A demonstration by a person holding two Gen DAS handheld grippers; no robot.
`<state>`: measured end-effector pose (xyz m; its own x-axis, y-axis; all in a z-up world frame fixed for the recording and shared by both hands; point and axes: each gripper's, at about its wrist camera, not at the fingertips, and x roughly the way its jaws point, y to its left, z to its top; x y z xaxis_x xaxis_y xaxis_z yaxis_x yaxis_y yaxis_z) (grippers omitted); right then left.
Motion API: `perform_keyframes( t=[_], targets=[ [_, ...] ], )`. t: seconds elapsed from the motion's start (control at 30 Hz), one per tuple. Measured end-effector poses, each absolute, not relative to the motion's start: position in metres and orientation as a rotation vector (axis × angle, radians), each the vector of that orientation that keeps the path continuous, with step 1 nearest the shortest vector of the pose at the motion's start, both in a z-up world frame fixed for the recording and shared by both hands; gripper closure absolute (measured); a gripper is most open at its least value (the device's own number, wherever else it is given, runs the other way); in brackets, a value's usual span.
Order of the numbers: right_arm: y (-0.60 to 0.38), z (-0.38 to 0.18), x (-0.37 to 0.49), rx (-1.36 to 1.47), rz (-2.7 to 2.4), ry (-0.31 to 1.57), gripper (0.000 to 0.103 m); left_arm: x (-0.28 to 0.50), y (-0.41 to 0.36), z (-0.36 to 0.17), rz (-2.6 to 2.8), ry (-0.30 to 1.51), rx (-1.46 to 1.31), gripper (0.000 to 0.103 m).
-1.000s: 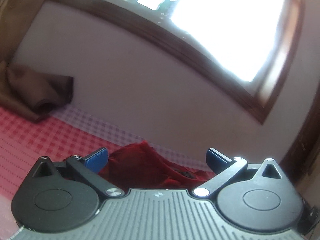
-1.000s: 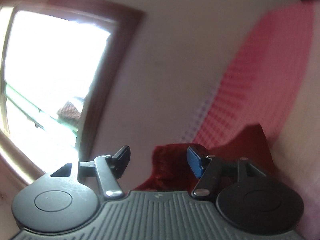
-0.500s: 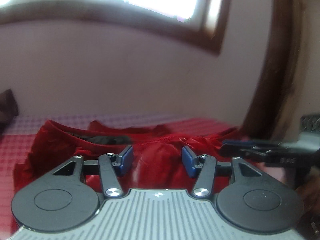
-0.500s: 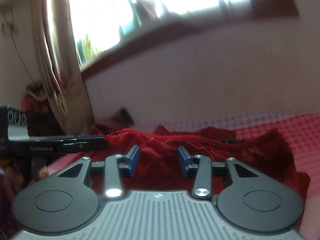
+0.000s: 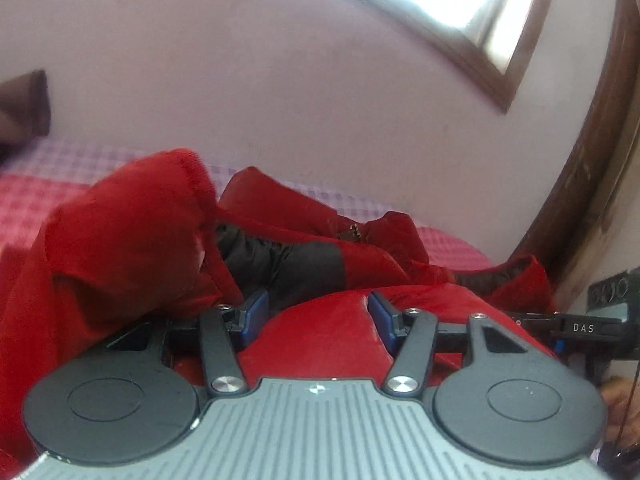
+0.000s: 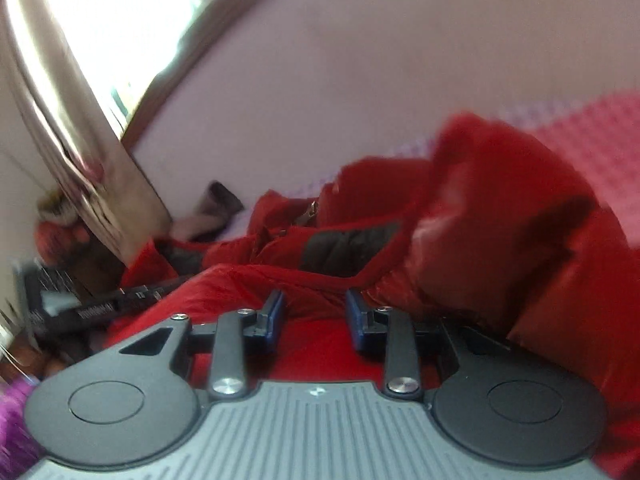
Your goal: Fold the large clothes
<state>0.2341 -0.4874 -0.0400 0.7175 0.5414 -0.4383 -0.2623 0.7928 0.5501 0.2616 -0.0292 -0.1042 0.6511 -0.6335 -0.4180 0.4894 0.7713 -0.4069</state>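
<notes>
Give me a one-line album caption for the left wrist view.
Open left gripper poised low over a rumpled red jacket with black lining, on a pink checked bedspread.

Each gripper, left (image 5: 316, 312) and right (image 6: 314, 312), had a grey ribbed body flanked by two black round discs. Black link arms with silver screws carried blue-padded fingers (image 5: 252, 314). A small white star mark sat on the ribbed body's front edge. The right gripper's side read "DAS".

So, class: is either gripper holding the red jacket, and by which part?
Neither: left gripper and right gripper are open, fingers straddling the red jacket.
</notes>
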Motion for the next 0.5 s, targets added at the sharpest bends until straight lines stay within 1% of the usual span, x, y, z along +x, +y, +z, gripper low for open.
perform_keyframes(
  t=[0.1,0.17,0.27,0.3,0.33,0.5],
  targets=[
    [-0.493,-0.054,0.239,0.56,0.483,0.602,0.074,0.263,-0.034,-0.112,-0.628,0.568,-0.285,0.045],
    [-0.498,-0.064,0.242,0.623,0.487,0.592,0.077,0.264,-0.034,-0.117,-0.624,0.563,-0.296,0.045],
    [-0.51,-0.075,0.246,0.746,0.482,0.597,0.091,0.27,-0.034,-0.127,-0.627,0.572,-0.331,0.045],
    [-0.515,-0.079,0.246,0.788,0.474,0.605,0.098,0.269,-0.034,-0.127,-0.629,0.574,-0.333,0.045],
    [-0.522,-0.081,0.246,0.827,0.471,0.613,0.102,0.266,-0.032,-0.128,-0.631,0.576,-0.336,0.045],
    [-0.545,-0.089,0.246,1.014,0.439,0.619,0.103,0.273,-0.03,-0.136,-0.639,0.597,-0.356,0.045]
  ],
)
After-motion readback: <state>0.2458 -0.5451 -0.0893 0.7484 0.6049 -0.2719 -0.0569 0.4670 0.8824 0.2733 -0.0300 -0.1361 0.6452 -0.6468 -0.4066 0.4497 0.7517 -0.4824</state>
